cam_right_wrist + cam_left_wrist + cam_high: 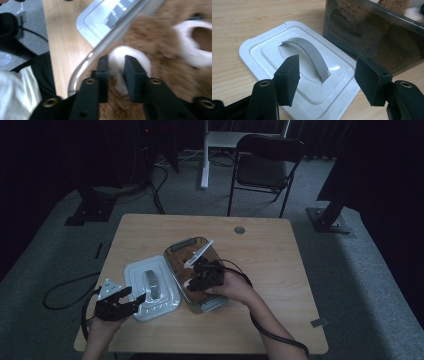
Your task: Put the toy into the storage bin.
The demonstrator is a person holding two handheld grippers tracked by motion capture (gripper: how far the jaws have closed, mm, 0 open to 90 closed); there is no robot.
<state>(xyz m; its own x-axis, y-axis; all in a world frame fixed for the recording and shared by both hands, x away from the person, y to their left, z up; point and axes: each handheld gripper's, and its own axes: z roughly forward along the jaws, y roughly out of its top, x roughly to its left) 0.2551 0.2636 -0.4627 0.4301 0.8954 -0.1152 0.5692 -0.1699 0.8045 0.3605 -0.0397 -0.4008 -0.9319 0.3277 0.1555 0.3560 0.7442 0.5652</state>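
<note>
One clear bin (176, 251) holds a brown plush toy (155, 37); your right gripper (116, 65) pinches its white ear (118, 55), your left gripper (325, 80) gapes over the lid (262, 50).

Wooden table (150, 235); white lid (152, 289) beside clear bin (176, 249), apparently touching.

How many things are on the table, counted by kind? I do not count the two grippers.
Clear box: 1
White lid: 1
Brown plush toy: 1
Total: 3
</note>
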